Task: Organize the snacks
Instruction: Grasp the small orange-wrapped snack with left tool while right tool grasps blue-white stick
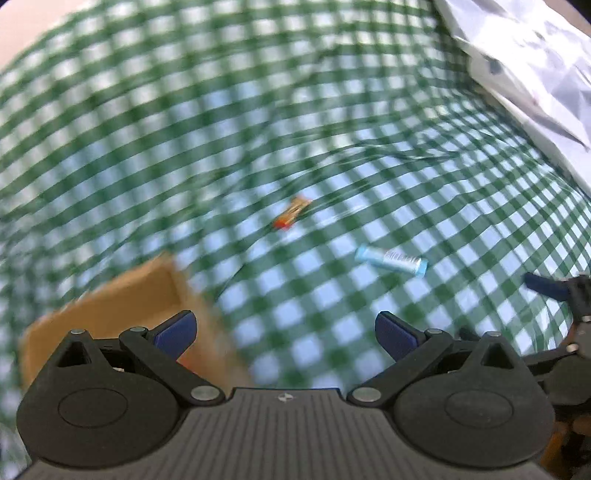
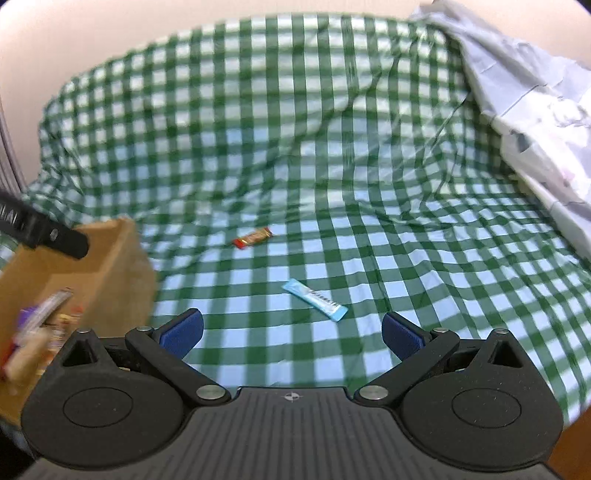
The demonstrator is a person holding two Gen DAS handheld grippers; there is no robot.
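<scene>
Checked cloth (image 2: 332,184); flat pale-blue snack bar (image 2: 315,300).

I read this as a home, likely a bedroom or living room. A wrinkled green-and-white checked cloth (image 2: 295,155) is draped over a soft, lumpy surface, which could be a bed or a sofa; I cannot tell which. At its far right corner lies a crumpled pale grey sheet (image 2: 524,92). A plain cream wall (image 2: 110,26) rises behind the far edge. At the near left edge sits a cardboard box (image 2: 110,258) holding snack packets.
</scene>
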